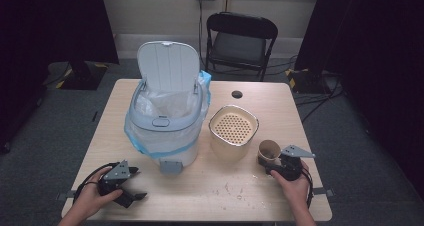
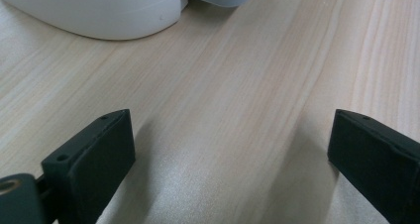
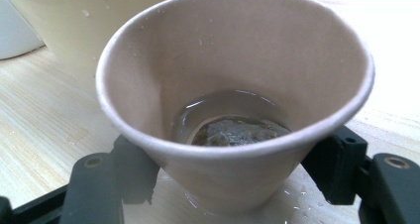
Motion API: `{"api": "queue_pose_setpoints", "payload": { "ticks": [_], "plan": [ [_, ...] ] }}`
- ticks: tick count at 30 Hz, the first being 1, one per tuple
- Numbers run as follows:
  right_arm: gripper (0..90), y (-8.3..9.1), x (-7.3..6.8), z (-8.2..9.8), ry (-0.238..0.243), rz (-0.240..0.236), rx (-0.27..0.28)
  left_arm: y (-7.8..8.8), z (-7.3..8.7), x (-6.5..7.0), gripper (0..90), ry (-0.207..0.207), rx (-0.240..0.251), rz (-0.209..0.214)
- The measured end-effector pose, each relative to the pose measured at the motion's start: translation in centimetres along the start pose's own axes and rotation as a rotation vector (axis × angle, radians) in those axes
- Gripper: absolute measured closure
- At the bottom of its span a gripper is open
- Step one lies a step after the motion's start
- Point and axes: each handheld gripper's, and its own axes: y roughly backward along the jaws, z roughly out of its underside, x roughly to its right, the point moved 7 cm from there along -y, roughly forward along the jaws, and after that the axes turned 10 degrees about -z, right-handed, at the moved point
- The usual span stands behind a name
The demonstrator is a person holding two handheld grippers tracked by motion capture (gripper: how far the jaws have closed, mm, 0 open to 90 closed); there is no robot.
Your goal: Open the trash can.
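One paper cup (image 3: 233,105), one perforated beige container (image 1: 233,131), one lidded bin (image 1: 167,111) and one folding chair (image 1: 240,41) counted. Cup seen at 4 o'clock on surface (image 1: 200,186), just beside container: tan, tapered, upright, little liquid and dark tea bag (image 3: 237,133) at bottom. Right gripper (image 3: 233,184) jaws set either side of cup; contact cannot be told. Left gripper (image 2: 230,149) jaws spread wide over bare surface at 8 o'clock.

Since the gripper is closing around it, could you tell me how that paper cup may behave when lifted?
The paper cup looks thin-walled, so it may buckle under a hard squeeze. Liquid and a tea bag sit inside, so tilting would probably spill. Its wet base may slip.
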Motion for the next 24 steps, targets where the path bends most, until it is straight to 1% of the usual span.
{"api": "queue_pose_setpoints", "payload": {
  "ticks": [2,9,12,16,19,24],
  "plan": [
    [31.7,0.0,0.0,0.0,0.003,0.004,-0.002,0.0,0.0,0.0,3.1,0.0,0.0,0.0],
    [33.4,0.2,0.0,-0.1,0.037,0.024,-0.009,0.0,0.0,0.0,3.1,0.0,0.0,0.0],
    [33.7,0.5,0.3,-0.3,0.025,0.025,-0.002,0.0,0.0,0.0,2.9,-0.001,-0.001,0.0],
    [34.0,0.9,0.7,-0.4,0.025,0.031,-0.005,0.0,0.0,0.0,2.9,-0.001,-0.001,0.0],
    [34.1,1.0,1.0,-0.5,0.027,0.038,-0.019,0.0,0.0,0.0,2.8,-0.002,-0.001,-0.002],
    [34.3,1.0,1.3,-1.1,0.028,0.039,-0.015,0.0,0.0,0.0,2.8,-0.002,-0.001,-0.001]
  ]
}}
